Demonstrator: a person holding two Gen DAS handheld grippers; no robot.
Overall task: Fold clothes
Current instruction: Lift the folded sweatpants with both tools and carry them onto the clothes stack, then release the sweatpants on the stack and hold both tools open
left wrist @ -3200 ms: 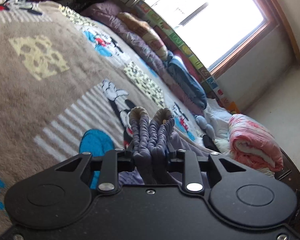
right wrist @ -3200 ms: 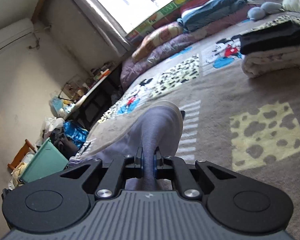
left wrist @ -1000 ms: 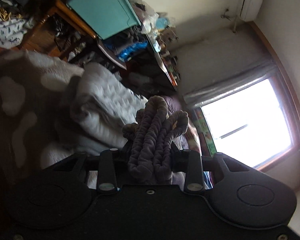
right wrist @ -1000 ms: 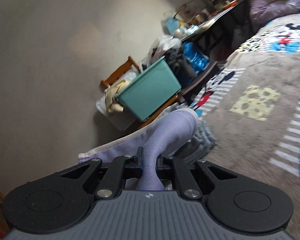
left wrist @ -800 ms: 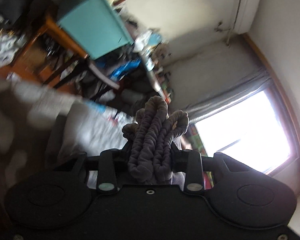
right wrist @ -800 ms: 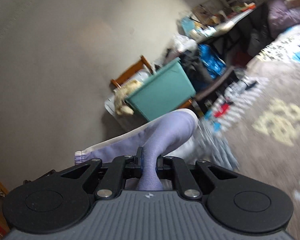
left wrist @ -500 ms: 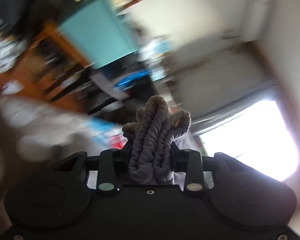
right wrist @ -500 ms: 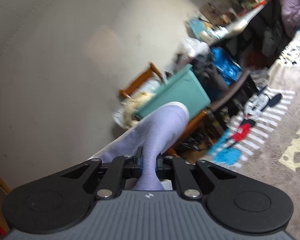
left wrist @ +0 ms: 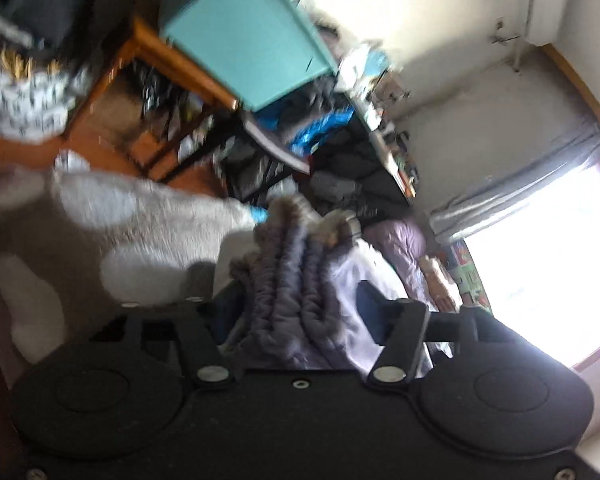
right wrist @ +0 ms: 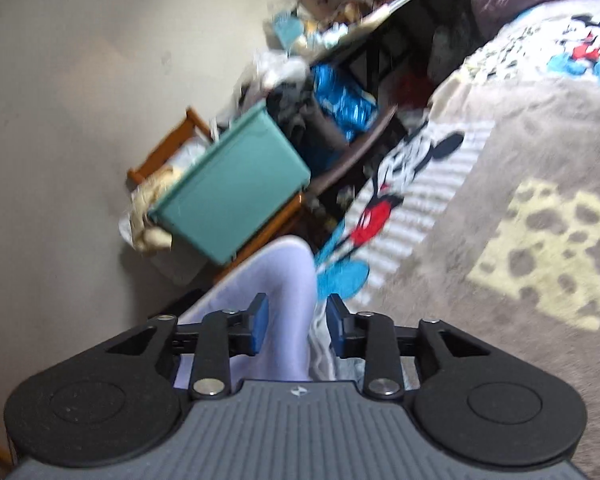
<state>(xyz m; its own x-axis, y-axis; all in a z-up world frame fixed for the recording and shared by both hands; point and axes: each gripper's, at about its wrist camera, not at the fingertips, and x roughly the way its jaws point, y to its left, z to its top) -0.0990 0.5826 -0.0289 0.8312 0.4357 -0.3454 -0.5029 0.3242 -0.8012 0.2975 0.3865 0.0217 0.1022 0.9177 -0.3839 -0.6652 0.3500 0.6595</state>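
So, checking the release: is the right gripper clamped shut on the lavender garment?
No, the right gripper stands open, its blue pads apart around the lavender garment.

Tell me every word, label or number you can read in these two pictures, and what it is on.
No text can be read.
Right tool: a small pale mark on its grey body, a logo, not letters.
Colourful panels beside the window: too blurred to read.
Cartoon-mouse blanket: pictures only, no words.

Lavender garment [right wrist: 288, 304]: smooth matt cloth, its waistband [left wrist: 288, 280] ruched and rough; bed blanket [right wrist: 520, 280] fuzzy fleece; teal bin [right wrist: 236, 196] smooth plastic; right tool [right wrist: 296, 322] matt black plastic, blue pads [right wrist: 259, 322].
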